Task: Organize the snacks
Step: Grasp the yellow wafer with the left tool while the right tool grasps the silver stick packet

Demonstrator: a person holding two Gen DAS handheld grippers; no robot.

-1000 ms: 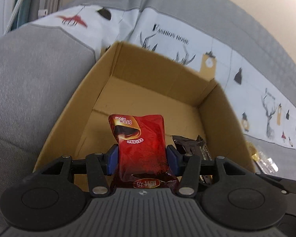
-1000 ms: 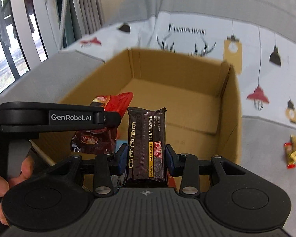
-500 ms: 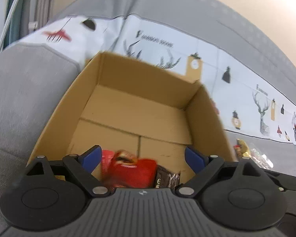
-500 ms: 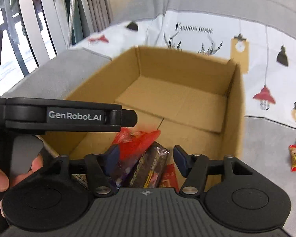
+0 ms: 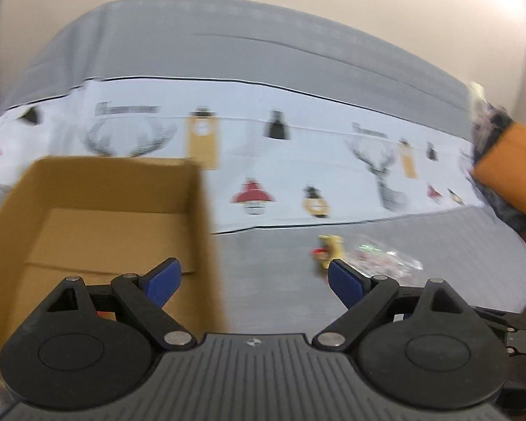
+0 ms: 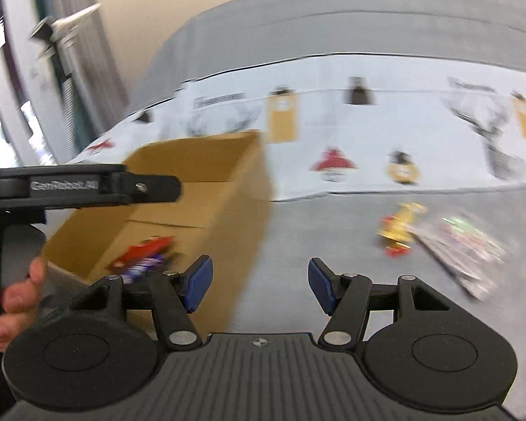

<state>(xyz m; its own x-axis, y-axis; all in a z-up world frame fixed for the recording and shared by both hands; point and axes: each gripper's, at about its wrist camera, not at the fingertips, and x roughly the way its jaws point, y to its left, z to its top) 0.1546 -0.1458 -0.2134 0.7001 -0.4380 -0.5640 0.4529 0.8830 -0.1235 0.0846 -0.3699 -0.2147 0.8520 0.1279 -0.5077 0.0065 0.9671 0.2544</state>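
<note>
Left wrist view
Left tongs point(image 5: 252, 275): apart, nothing between them.
Cardboard box point(image 5: 200, 210): left of frame, on the grey sofa seat point(image 5: 273, 280).
Yellow-red snack point(image 5: 328, 249): right of centre, beside a clear packet point(image 5: 385, 258).

Right wrist view
Right tongs point(image 6: 259, 286): apart, empty.
Red wrapper point(image 6: 145, 249): inside the box, lower left, with a dark bar point(image 6: 143, 266).
Hand point(image 6: 8, 301): left edge, gripping the other tool.

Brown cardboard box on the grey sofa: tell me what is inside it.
Inside the brown cardboard box, the right wrist view shows a red snack packet on a dark purple-labelled bar. The near corner is hidden by the gripper.
</note>
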